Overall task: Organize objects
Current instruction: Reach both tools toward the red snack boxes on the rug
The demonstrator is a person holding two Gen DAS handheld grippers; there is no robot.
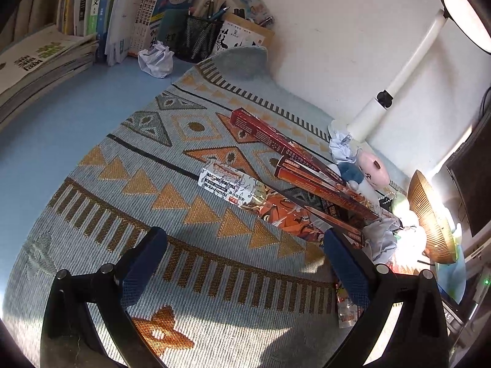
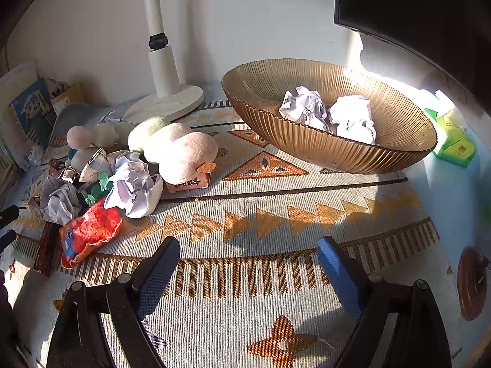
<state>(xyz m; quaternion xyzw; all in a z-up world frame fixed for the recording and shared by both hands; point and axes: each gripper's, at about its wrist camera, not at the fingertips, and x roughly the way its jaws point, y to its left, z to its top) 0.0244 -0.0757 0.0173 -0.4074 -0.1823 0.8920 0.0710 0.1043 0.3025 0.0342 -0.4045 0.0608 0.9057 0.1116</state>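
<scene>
My left gripper (image 1: 242, 242) is open and empty above the patterned mat (image 1: 129, 184). Long red boxes (image 1: 270, 135) and printed packets (image 1: 233, 184) lie ahead to its right, with crumpled paper (image 1: 382, 239) and plush toys (image 1: 373, 170) behind them. Another paper ball (image 1: 156, 59) lies far back by the books. My right gripper (image 2: 248, 251) is open and empty over the mat (image 2: 276, 202). A ribbed amber bowl (image 2: 396, 107) ahead to its right holds two paper balls (image 2: 307, 107). A pile at its left has crumpled paper (image 2: 135, 184), plush toys (image 2: 184, 153) and a red snack bag (image 2: 89, 233).
Books (image 1: 92, 15) and a mesh pen holder (image 1: 199, 40) stand along the back wall. A white lamp stands behind the pile, base (image 2: 165, 104) on the mat. A green tissue box (image 2: 454, 141) sits right of the bowl, under a dark monitor (image 2: 414, 6).
</scene>
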